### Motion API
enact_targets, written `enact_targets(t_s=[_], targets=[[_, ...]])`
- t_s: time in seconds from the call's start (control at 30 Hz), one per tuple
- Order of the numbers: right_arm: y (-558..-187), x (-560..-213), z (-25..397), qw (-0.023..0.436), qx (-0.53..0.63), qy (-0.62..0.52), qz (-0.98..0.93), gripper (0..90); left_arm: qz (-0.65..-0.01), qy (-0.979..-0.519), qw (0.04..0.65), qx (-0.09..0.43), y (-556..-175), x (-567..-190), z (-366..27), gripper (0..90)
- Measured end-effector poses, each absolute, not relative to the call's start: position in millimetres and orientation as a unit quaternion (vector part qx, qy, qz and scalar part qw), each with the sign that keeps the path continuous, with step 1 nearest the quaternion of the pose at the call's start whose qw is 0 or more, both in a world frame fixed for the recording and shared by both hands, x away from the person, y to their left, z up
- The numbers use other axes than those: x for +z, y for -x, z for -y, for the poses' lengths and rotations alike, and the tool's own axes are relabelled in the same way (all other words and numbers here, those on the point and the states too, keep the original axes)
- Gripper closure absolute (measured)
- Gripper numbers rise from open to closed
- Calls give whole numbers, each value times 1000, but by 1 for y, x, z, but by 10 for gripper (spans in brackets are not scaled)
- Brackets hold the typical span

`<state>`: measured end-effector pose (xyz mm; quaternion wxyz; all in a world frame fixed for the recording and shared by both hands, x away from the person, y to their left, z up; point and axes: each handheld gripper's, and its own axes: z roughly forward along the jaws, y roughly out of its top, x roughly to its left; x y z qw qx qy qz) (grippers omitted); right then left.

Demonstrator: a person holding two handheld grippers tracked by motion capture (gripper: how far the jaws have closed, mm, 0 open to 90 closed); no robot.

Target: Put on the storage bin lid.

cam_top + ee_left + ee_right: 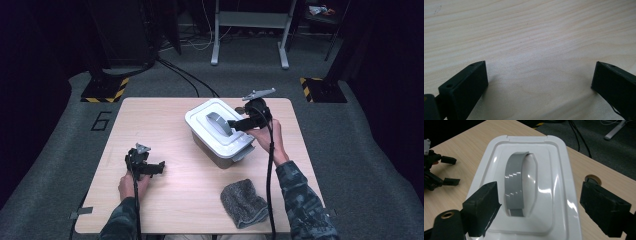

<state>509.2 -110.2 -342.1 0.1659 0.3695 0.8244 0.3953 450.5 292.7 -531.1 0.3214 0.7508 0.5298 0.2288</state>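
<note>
White plastic sits under my right gripper point(539, 202): a lidded storage box point(220, 132) standing a little past the middle of the table point(165, 200), toward two o'clock from centre. Its lid point(556, 202) is on, and a grey handle point(517, 185) arches up from the lid's sunken middle. My right jaws are spread wide, one on each side of that handle's near end, hovering just over the lid and gripping nothing. In the high view, my right hand point(267, 137) comes at the box from its three o'clock side.

My left gripper point(144, 166) rests low over bare wood at about eight o'clock on the table, well apart from the box. Its jaws are also parted wide with nothing between them but pale wood grain.

A grey cloth point(243, 203) lies crumpled at five o'clock, near the table's front edge, close beside my right forearm and touching neither gripper.
</note>
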Motion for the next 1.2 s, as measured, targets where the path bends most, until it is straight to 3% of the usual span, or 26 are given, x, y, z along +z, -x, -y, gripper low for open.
enact_targets(t_s=[0.33,0.63,0.87,1.0,1.1,1.2], targets=[[-479,-334,167,203,394,-386,-809,95,-531,-751,320,227,-450,-531,-293,1],[-451,-356,214,221,384,-424,-790,62,-531,-751,320,227,-450,-531,-293,1],[-435,-394,240,225,370,-458,-776,51,-530,-751,321,228,-450,-531,-293,1],[-425,-428,251,239,352,-480,-768,41,-531,-750,321,231,-452,-531,-293,1],[-417,-469,256,219,344,-504,-761,30,-531,-750,320,231,-451,-531,-292,1],[-412,-488,255,216,338,-507,-763,30,-530,-751,319,231,-452,-531,-293,1]])
